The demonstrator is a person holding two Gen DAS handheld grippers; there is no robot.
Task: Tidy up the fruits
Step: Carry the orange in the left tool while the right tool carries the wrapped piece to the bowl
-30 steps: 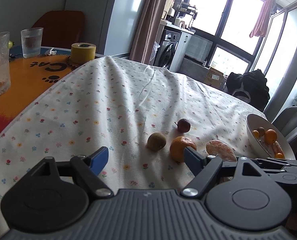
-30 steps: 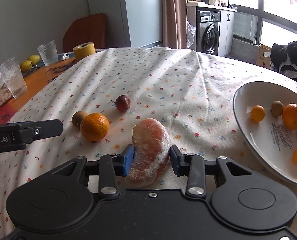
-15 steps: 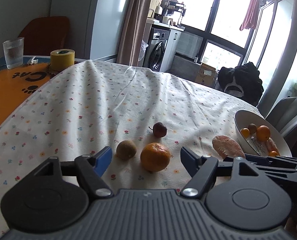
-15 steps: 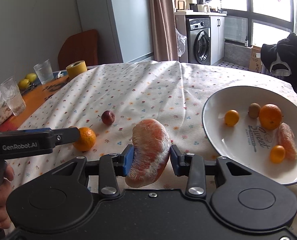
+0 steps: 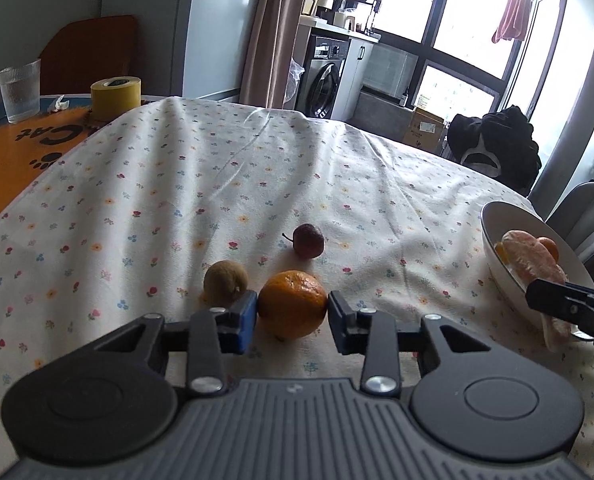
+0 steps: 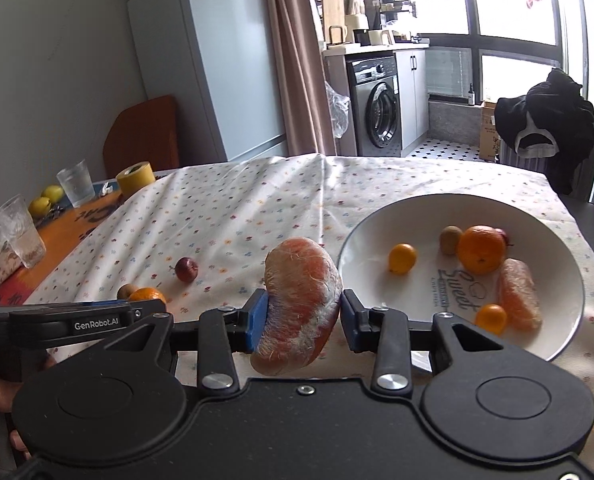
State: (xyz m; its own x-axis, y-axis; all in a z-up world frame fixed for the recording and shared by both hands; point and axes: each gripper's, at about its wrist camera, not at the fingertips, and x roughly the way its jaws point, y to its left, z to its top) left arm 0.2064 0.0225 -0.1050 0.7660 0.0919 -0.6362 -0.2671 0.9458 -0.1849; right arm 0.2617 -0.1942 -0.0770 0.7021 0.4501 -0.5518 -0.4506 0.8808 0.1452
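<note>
My left gripper (image 5: 293, 317) is shut on the orange (image 5: 293, 304), which rests on the flowered cloth. A brown kiwi (image 5: 225, 282) lies just left of it, and a small dark red fruit (image 5: 308, 241) lies behind. My right gripper (image 6: 301, 320) is shut on a peeled pink citrus segment (image 6: 301, 300), held in the air at the left rim of the white bowl (image 6: 377, 232). The bowl holds a big orange (image 6: 481, 249), a kiwi (image 6: 450, 240), another peeled segment (image 6: 519, 294) and two small oranges. The left gripper's body (image 6: 97, 322) shows at the left of the right wrist view.
On the orange mat at the far left stand two glasses (image 6: 75, 188), a yellow tape roll (image 5: 115, 96) and lemons (image 6: 51, 194). A chair draped with black clothing (image 6: 545, 120) stands beyond the table's far right edge. The cloth behind the fruits is open.
My left gripper moved forward and its fingers closed onto the orange. My right gripper carried the peeled segment up and right, to the bowl's rim.
</note>
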